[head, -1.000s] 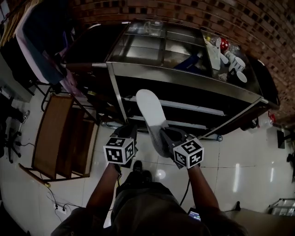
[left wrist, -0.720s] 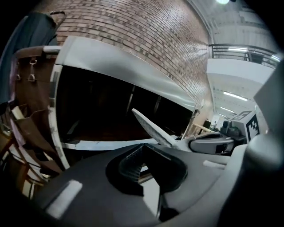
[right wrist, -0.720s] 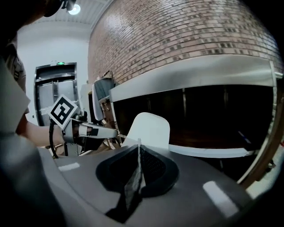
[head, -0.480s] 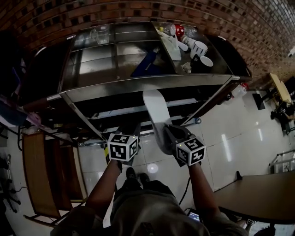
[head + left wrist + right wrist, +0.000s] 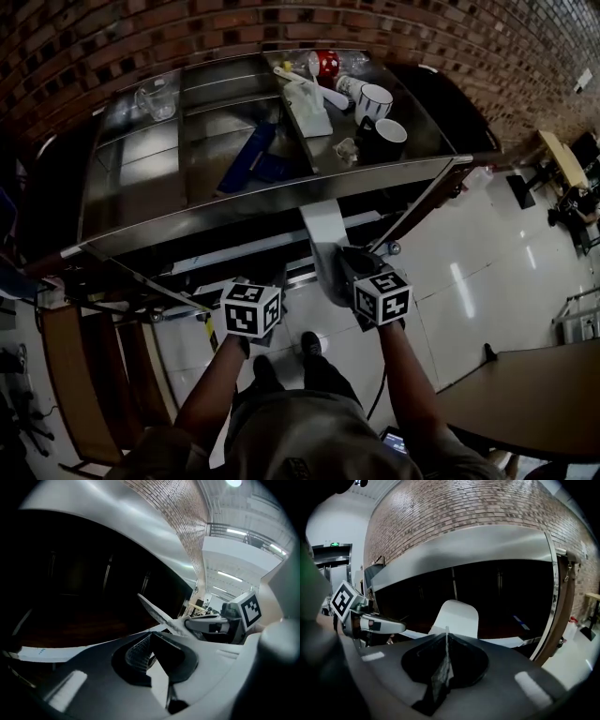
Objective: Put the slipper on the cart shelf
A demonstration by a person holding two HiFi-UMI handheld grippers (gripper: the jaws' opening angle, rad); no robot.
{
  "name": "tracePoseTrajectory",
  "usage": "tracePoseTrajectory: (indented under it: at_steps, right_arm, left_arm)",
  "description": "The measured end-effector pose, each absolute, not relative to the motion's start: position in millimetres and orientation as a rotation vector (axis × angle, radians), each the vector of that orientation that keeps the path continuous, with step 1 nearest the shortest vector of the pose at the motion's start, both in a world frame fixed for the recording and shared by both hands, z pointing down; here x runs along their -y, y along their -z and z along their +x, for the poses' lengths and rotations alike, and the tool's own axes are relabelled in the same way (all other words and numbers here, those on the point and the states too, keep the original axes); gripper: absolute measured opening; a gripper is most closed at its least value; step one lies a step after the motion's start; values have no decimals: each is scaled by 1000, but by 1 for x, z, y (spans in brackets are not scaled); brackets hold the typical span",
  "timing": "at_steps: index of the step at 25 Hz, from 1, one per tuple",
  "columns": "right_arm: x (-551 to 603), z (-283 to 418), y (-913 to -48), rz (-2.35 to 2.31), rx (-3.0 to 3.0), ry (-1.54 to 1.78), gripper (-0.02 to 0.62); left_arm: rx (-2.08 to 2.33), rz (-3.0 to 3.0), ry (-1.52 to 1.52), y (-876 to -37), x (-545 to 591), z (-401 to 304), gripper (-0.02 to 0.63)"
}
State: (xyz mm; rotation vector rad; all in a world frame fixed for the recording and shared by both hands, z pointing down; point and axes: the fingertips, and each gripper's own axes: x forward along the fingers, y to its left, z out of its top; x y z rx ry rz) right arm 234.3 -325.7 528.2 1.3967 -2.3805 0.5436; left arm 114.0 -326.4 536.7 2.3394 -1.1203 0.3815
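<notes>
A grey-white slipper (image 5: 323,234) sticks forward from my right gripper (image 5: 339,270), which is shut on its edge. The toe reaches under the top edge of the steel cart (image 5: 234,211), above the cart's lower shelf (image 5: 246,247). In the right gripper view the pale sole (image 5: 457,616) stands ahead of the pinched jaws (image 5: 446,637), facing the dark shelf space. My left gripper (image 5: 269,286) hangs beside it on the left, open and holding nothing. In the left gripper view the slipper (image 5: 157,613) and the right gripper (image 5: 211,625) show to the right.
On the cart's top stand two mugs (image 5: 375,98), a glass jug (image 5: 155,98), a blue object (image 5: 248,159) and a red item (image 5: 325,64). A brick wall (image 5: 187,37) lies behind. A wooden rack (image 5: 84,394) is at the left and a table (image 5: 506,394) at the right.
Both grippers and the slipper have moved toward the cart. The slipper's toe, in front of the cart before, now lies under the cart's top edge.
</notes>
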Motion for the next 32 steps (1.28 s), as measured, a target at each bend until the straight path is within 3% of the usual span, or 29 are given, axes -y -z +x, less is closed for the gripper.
tracePoseTrajectory:
  at_steps: [15,32]
  right_arm:
    - [451,300,-564,1418,2416,-545,12]
    - [502,293,-593,1403,2408,-574,22]
  left_arm:
    - [1227,2277,-411,-549,373,177,8]
    - [1364,2187,-416,-548,368,166,8]
